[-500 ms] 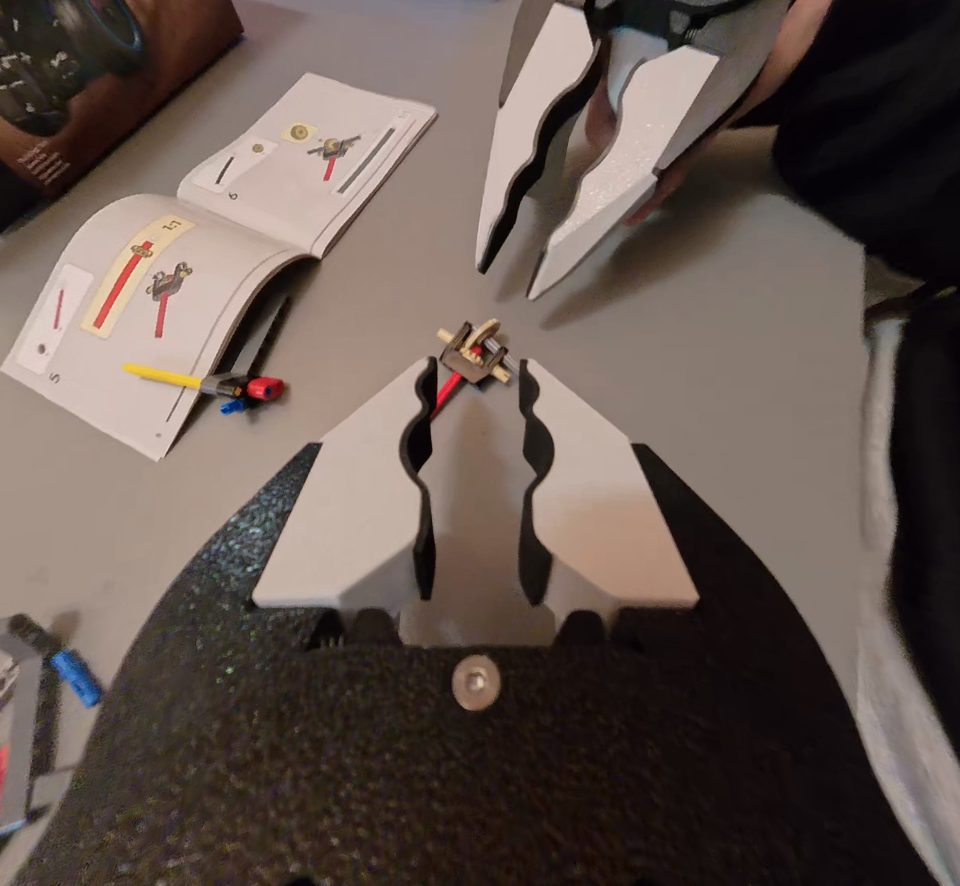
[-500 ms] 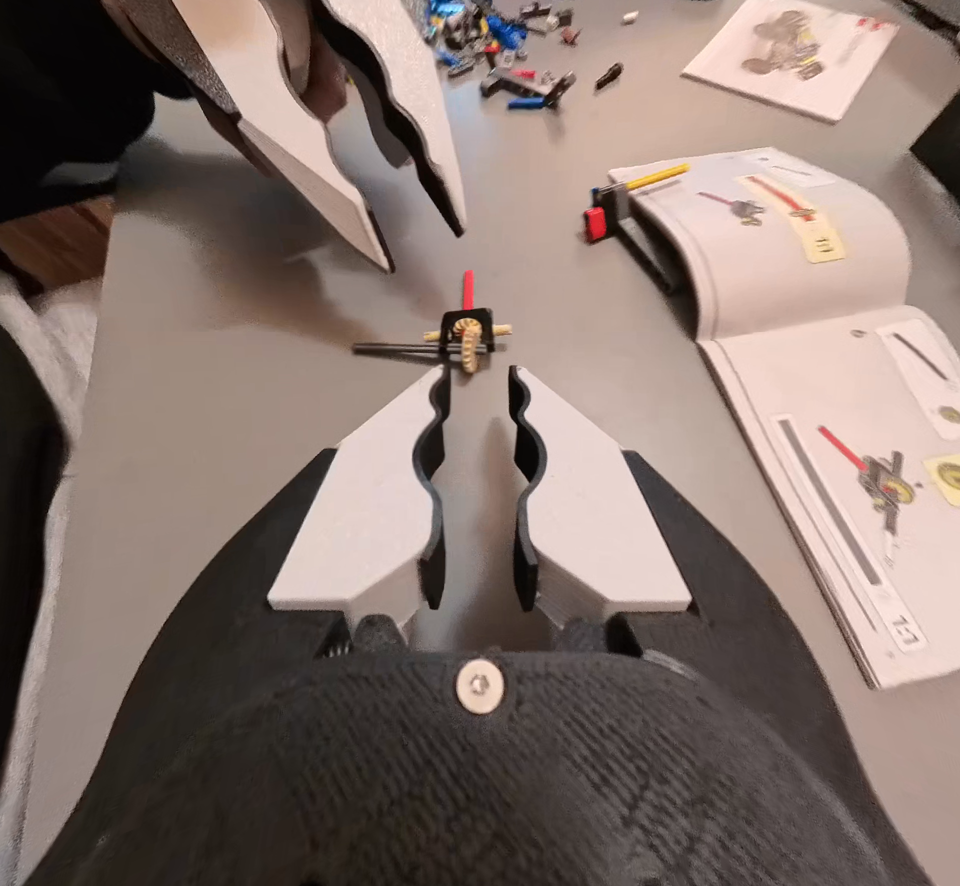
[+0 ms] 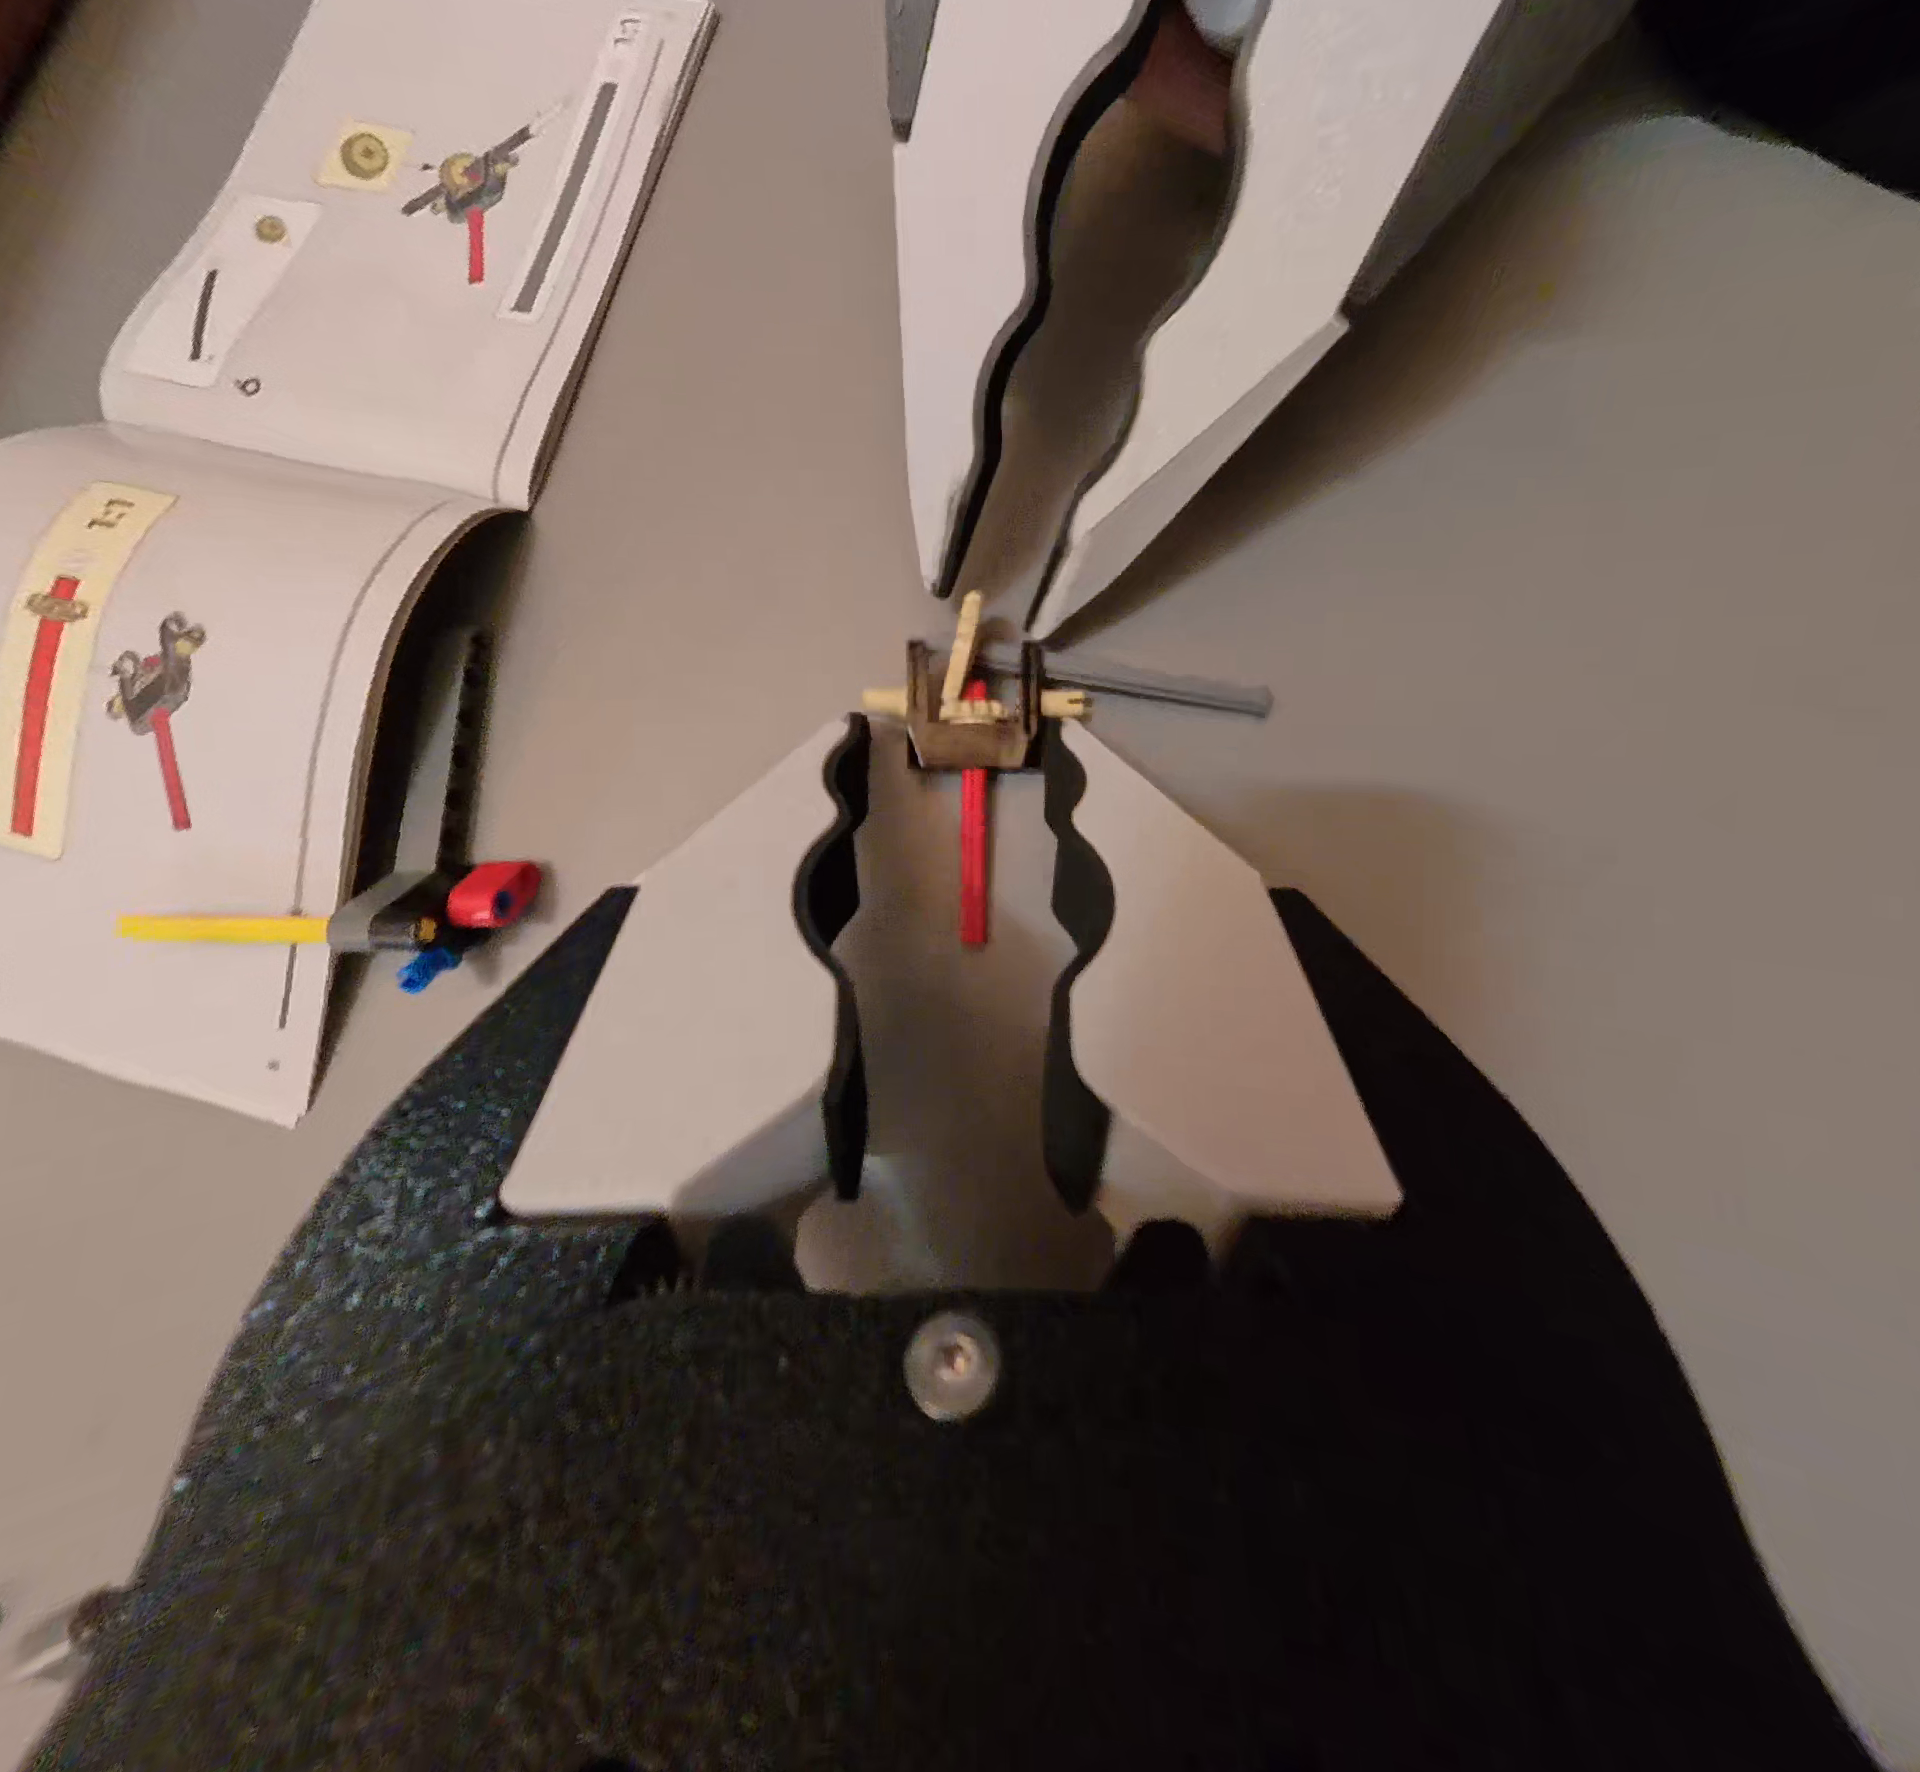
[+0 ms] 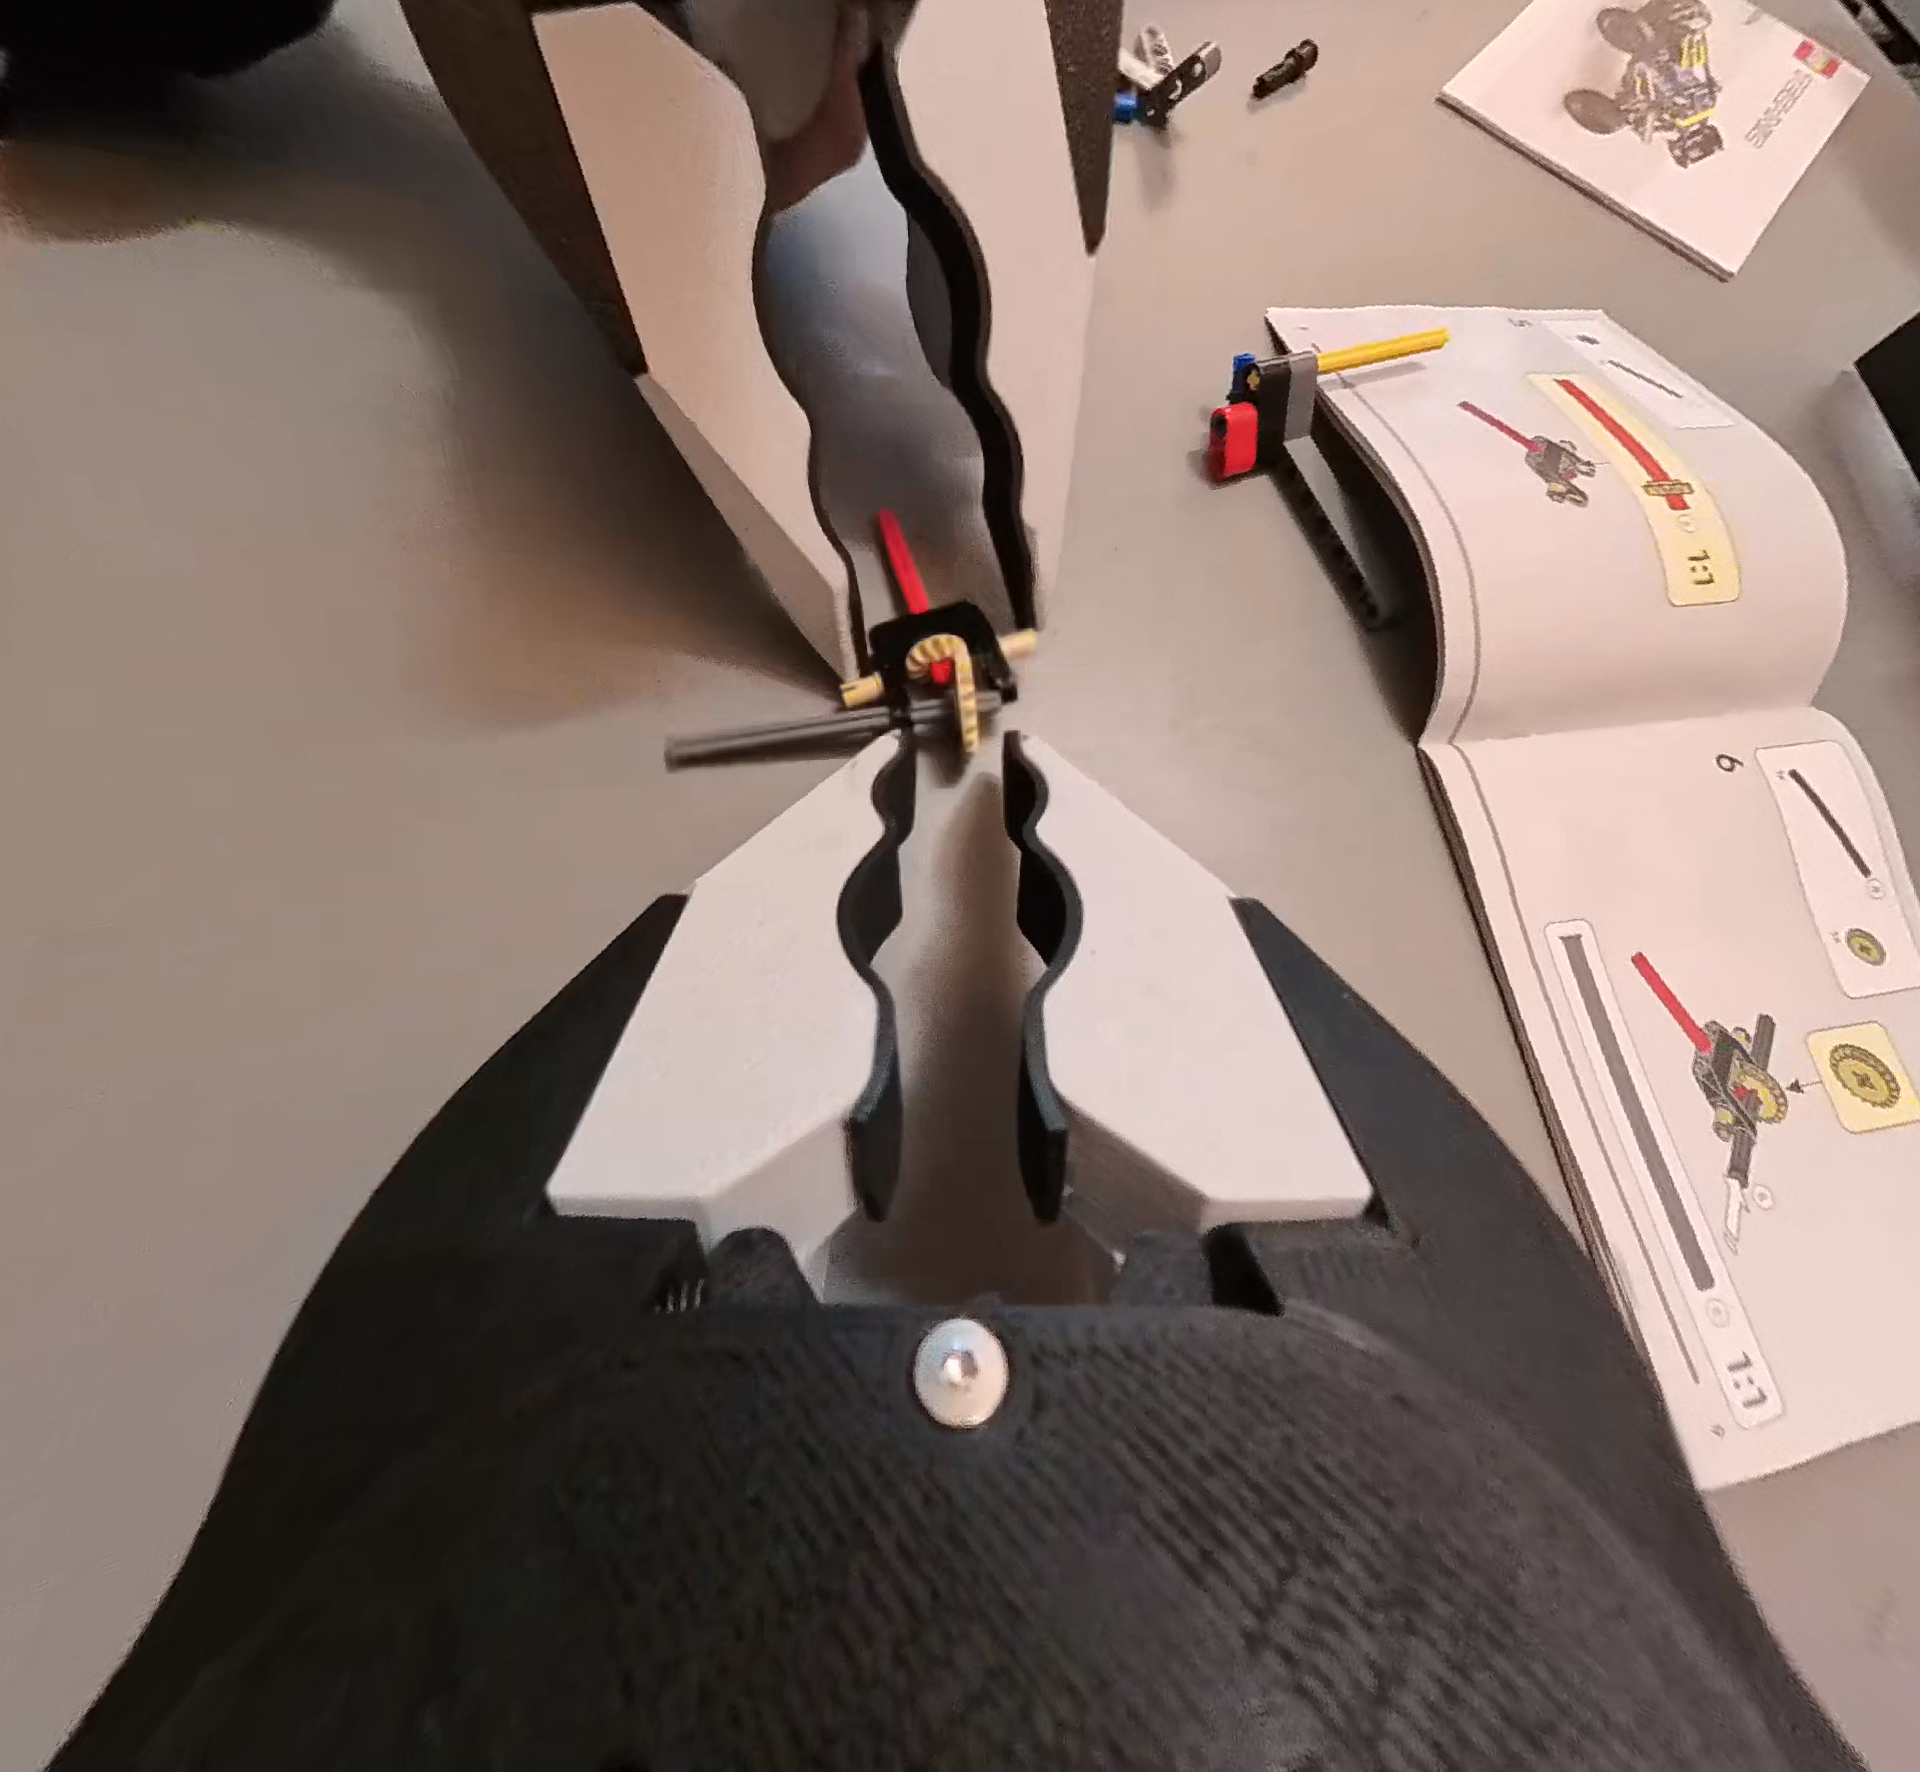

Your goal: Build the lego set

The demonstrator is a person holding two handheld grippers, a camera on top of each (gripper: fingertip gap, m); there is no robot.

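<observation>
Your left gripper [image 3: 956, 735] stands with its jaws parted, one tip on each side of the small lego assembly [image 3: 971, 714] on the grey table [image 3: 1558, 787]; whether the tips press its sides cannot be told. Your right gripper [image 4: 956, 746] is open too, narrower at the tips, and faces the left one from the other side with the assembly between them.

The assembly is a black U-shaped frame with a tan pin across it, a tan bevel gear [image 4: 961, 694] standing on edge, a red axle [image 3: 974, 855] out one end and a dark grey axle [image 3: 1164, 688] out one side. The red axle lies in the gap of your left jaws. The tan gear sits just at your right gripper's tips, and the grey axle runs crosswise right in front of them.

Both views show the open instruction booklet [image 4: 1621, 579] and, at its corner, a second small build [image 4: 1278, 397] with a yellow axle, grey block and red connector. Only the right wrist view shows loose black and grey pieces [image 4: 1174, 65] farther off and a second, closed booklet [image 4: 1652, 101].
</observation>
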